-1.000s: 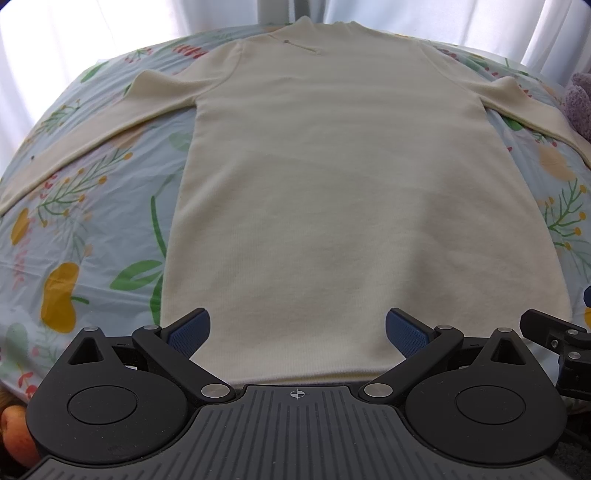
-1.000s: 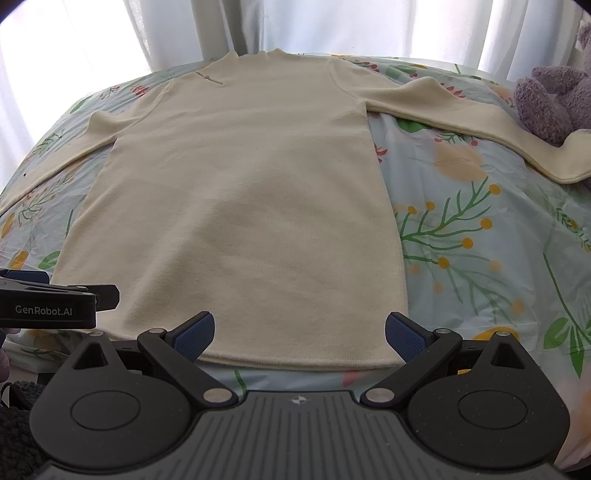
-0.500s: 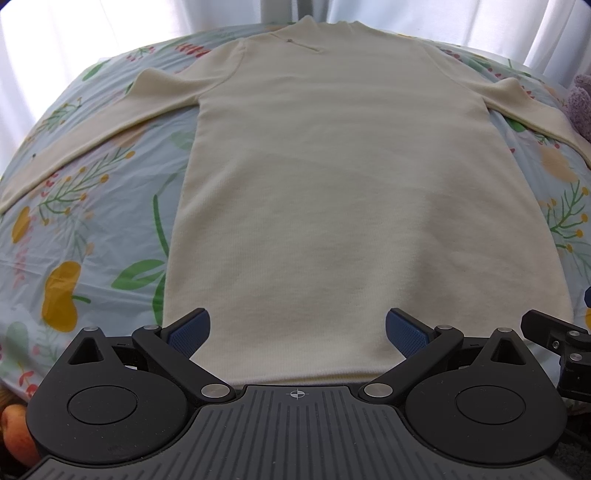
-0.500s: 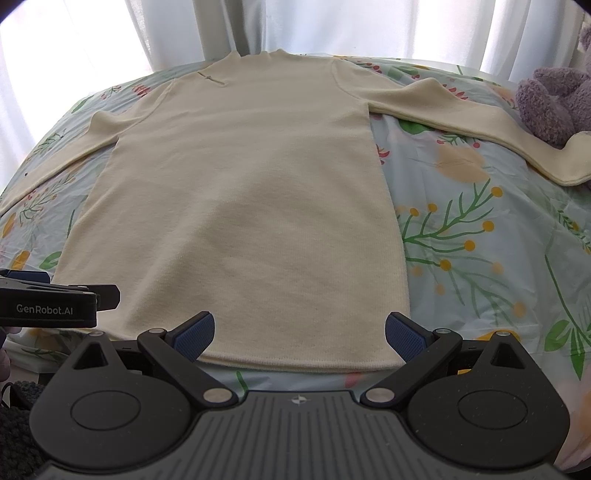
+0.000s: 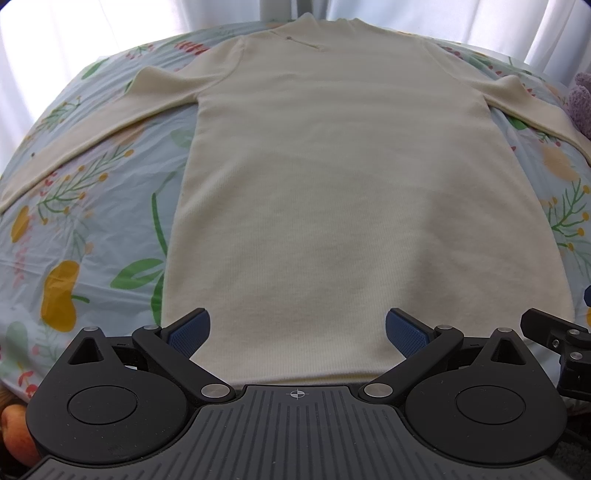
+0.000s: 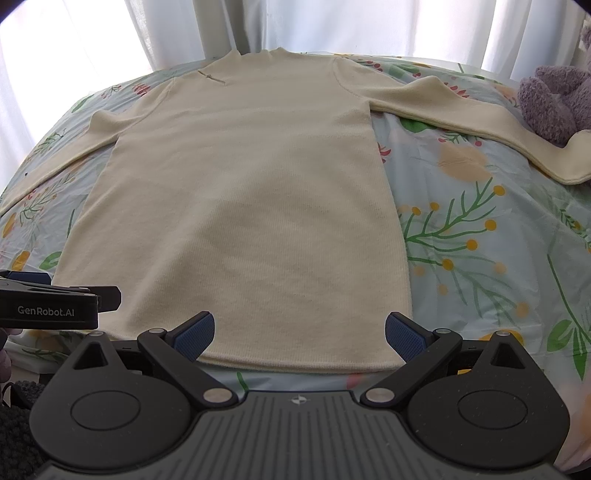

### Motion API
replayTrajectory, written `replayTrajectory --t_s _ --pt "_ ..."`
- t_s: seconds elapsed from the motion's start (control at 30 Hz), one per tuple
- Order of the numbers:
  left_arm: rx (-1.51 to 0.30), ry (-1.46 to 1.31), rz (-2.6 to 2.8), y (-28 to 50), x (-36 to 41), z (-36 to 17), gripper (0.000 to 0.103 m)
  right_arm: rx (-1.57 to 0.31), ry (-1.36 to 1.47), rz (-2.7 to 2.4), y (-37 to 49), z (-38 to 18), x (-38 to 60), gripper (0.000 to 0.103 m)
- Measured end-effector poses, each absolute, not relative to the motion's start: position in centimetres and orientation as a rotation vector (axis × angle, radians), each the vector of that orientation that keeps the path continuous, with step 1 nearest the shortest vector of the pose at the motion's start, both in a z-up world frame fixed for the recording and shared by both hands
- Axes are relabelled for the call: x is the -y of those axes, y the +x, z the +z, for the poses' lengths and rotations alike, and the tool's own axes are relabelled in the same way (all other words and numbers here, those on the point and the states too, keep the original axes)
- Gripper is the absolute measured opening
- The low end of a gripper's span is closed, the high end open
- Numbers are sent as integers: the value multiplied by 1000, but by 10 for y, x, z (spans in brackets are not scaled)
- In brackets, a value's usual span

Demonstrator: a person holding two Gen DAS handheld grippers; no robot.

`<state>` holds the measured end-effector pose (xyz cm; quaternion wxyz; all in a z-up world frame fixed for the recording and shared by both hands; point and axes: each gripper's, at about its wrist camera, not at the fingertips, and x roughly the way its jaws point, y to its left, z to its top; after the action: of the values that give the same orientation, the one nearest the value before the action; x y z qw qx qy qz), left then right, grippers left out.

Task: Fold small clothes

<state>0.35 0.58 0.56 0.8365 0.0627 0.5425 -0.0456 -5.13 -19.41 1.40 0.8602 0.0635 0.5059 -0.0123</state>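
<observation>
**Now: both grippers spread wide at the hem of a flat sweater**

Right now a cream sweater lies face up and smooth on a floral bedsheet, collar at the far end and hem at the near end, straight ahead of both grippers. Its two sleeves stretch out sideways and angle back toward the near edge of the bed.

Seen from its own camera, the left gripper sits just short of the hem, with its blue-padded fingers far apart and nothing between them. The pads hover over the lower part of the sweater body; whether they touch the fabric cannot be told. Off to this gripper's right, part of the other tool shows at the frame edge.

From the right camera, the right gripper is likewise spread wide, its fingers holding nothing. The sweater's hem runs across just ahead of the gripper, and the hem's right corner lies close to the right pad. To the right of this gripper the bare sheet shows green sprigs and yellow dots. Far ahead and to the right, the right sleeve ends beside a purple plush toy. To the left, the left gripper's body juts in from the side, level with the sweater's lower left edge. White curtains hang beyond the collar.
</observation>
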Motion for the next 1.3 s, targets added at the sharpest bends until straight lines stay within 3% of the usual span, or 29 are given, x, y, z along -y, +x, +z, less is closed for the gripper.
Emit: replayTrajectory --t_s 1.3 --pt "-1194 117 -59 15 -6 0 103 -1086 148 -11 -40 5 202 99"
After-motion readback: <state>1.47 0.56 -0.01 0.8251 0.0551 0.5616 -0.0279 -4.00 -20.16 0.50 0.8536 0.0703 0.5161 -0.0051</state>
